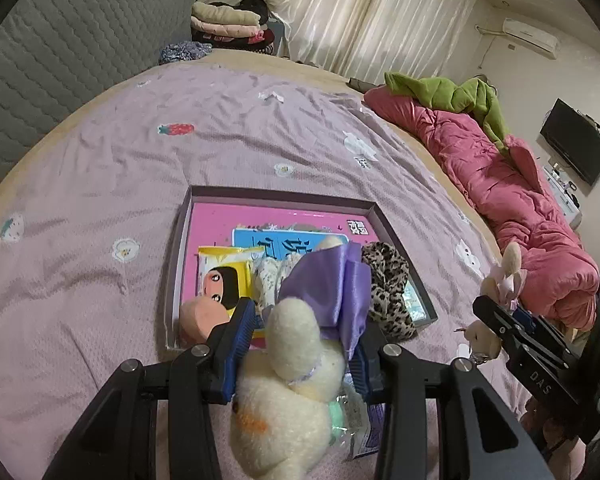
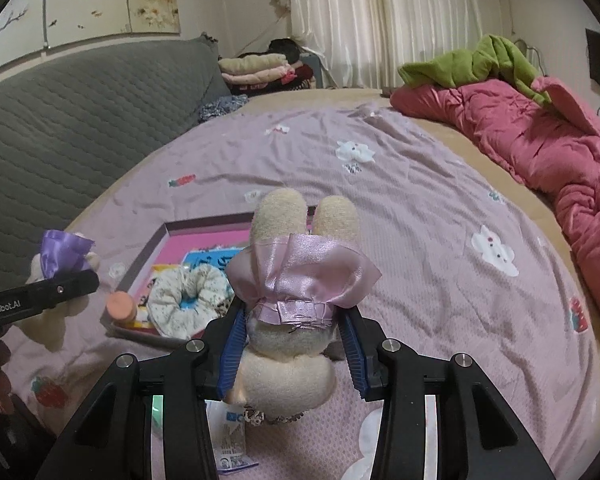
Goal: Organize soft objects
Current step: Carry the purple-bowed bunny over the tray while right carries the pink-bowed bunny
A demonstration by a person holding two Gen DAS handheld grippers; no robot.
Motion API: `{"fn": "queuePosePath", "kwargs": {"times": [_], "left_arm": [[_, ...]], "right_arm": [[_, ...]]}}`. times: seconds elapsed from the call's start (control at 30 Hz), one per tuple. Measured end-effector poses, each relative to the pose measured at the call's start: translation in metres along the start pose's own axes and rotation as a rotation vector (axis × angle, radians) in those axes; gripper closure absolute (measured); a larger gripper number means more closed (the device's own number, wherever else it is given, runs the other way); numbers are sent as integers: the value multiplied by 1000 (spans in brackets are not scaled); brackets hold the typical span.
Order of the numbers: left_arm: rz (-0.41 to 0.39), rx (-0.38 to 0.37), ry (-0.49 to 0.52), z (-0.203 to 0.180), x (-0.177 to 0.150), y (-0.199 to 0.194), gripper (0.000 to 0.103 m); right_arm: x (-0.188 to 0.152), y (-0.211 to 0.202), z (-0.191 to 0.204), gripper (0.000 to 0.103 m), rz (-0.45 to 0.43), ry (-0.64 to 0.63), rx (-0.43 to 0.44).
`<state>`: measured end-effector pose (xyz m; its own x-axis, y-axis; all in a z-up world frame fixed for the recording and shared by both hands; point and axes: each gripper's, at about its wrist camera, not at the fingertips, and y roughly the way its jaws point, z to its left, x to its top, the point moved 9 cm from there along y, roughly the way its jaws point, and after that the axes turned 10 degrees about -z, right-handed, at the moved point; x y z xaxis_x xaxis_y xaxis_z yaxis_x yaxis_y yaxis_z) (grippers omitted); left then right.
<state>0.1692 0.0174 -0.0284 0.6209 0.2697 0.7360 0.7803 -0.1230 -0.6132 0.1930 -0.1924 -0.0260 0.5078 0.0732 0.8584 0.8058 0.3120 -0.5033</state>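
Soft toys and tray: two plush rabbits are in my grip above the bed, each near the shallow tray they belong in.
Bed (image 2: 420, 208): a lilac cover printed with clouds and strawberries carries everything; a pink quilt (image 2: 540, 140) is bunched along its far edge, well apart from the work.
Tray (image 1: 180, 248): a shallow dark-rimmed box with a pink printed bottom, lying flat on the bed as the collecting place.
Already in the tray: a floral scrunchie (image 2: 188, 296), a leopard-print scrunchie (image 1: 388, 292), a yellow cartoon-face packet (image 1: 224, 276) and a peach round sponge (image 1: 198, 316) sitting against the near rim.
Left gripper (image 1: 300, 340): my fingers are closed on the cream rabbit with the purple bow (image 1: 292, 380), squeezing its body from both sides so that it hangs over the tray's near edge, ready to be set in.
Right gripper (image 2: 296, 348): my fingers pinch the rabbit with the pink bow (image 2: 296, 280) at the neck, ears pointing forward; it sits right of the tray, so I judge it goes in second.
Under my hands: a clear printed plastic wrapper (image 2: 232, 440) lies on the bed; I cannot tell what it holds.
Risk: plush compresses, so a loose pinch could let either toy slip.
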Motion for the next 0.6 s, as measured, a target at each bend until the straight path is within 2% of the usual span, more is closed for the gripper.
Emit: {"fn": "queuePosePath", "kwargs": {"times": [0.6], "left_arm": [[-16,5,24,-12,19,9,60]], "right_arm": [[31,5,18,57,-40,-40,34]]}}
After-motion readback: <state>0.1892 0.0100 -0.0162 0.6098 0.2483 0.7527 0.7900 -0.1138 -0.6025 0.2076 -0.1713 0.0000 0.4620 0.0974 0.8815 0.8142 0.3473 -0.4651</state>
